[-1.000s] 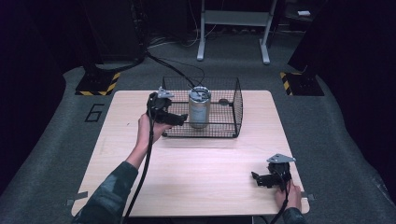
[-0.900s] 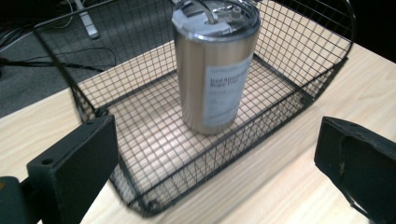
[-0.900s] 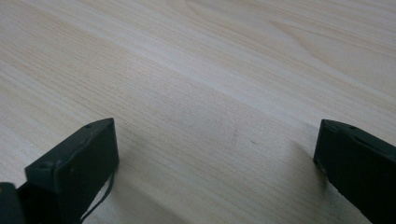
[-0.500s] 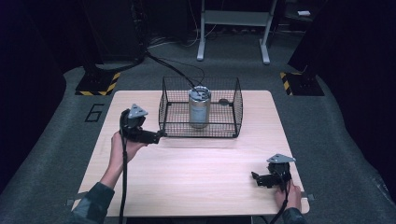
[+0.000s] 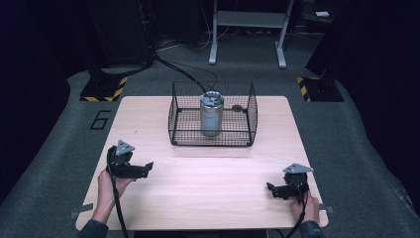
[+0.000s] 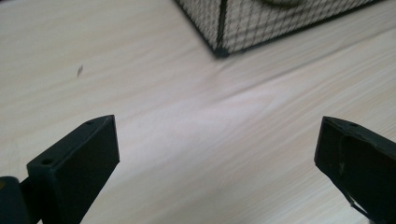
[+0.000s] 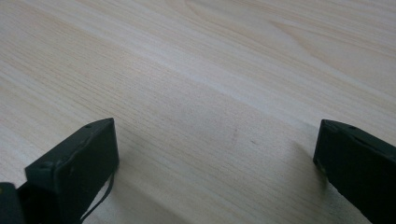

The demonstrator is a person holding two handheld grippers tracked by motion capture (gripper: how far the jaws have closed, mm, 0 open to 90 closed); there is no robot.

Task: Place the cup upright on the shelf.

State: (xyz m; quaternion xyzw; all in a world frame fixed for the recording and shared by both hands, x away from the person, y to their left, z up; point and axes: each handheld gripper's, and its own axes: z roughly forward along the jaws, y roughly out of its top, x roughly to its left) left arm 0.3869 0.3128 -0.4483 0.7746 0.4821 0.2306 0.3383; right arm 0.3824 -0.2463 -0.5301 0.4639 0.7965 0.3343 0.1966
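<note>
At the frame's lower corners, we are holding both the left gripper (image 5: 146,167) and right gripper (image 5: 270,188) spread apart over the pale wooden counter (image 5: 208,188), near the black wire basket (image 5: 213,131).

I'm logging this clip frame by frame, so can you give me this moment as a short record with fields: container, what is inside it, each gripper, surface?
container: black wire basket, on the far middle of the table
contents: metal can, upright inside the basket
left gripper: open, holding nothing, near the table's front left, apart from the basket
right gripper: open, holding nothing, near the table's front right
surface: light wooden tabletop
</note>
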